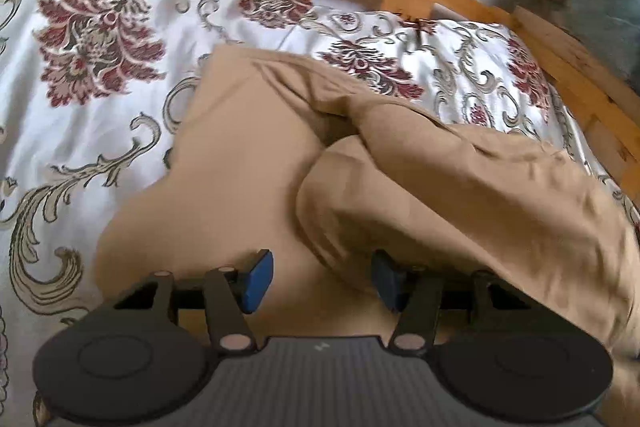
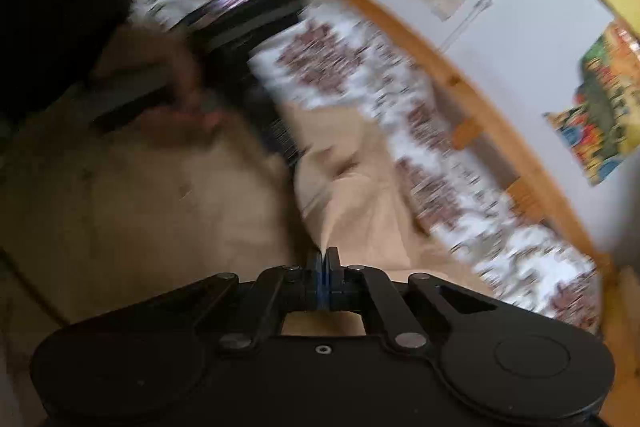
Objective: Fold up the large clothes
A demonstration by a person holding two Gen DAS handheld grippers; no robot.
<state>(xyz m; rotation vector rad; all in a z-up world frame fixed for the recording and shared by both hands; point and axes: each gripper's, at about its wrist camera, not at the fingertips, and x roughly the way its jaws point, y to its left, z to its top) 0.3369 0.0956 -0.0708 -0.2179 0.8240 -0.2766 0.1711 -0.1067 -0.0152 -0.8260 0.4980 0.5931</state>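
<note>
Garment [image 1: 248, 163], tan, on floral bedspread [image 1: 100, 39]; left claw [image 1: 322, 279] wide, right claw [image 2: 323, 267] pinching its edge.

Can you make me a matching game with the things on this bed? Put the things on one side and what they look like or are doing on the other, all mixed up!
Things:
1. left gripper
2. right gripper
3. tan garment
4. bedspread

Descriptions:
A. white with dark red flowers
B. jaws wide apart, holding nothing
C. plain, rumpled, lying on the bed
D. jaws pinched shut on a bit of cloth

Right pairs: 1-B, 2-D, 3-C, 4-A
</note>
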